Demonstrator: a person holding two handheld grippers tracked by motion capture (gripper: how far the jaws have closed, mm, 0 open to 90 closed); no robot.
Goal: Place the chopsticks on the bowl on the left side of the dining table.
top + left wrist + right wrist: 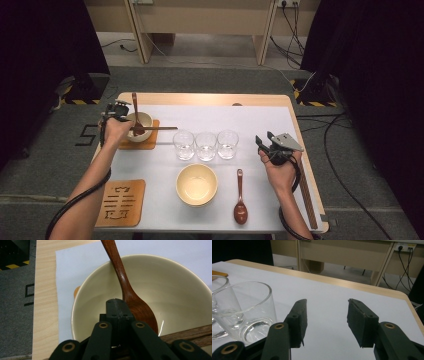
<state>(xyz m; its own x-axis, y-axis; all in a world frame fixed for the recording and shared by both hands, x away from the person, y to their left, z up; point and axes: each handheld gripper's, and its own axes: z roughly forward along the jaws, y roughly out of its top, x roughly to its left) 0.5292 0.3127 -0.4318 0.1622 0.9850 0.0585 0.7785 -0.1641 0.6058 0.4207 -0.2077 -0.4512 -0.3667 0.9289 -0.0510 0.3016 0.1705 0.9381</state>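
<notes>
One wooden spoon, light, stiff and smooth, is being rested in the far-left bowl beneath the clenched, empty left gripper, its handle best pinched mid-length.

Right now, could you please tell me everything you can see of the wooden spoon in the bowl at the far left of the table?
The wooden spoon is dark reddish-brown and glossy, with a long slim handle and an oval scoop. Its scoop lies inside the cream bowl, and the handle leans on the bowl's rim and sticks out beyond it. The left tongs are shut right beside the scoop; whether they pinch it I cannot tell. The bowl sits on a wooden coaster, with a dark stick laid across its rim.
</notes>
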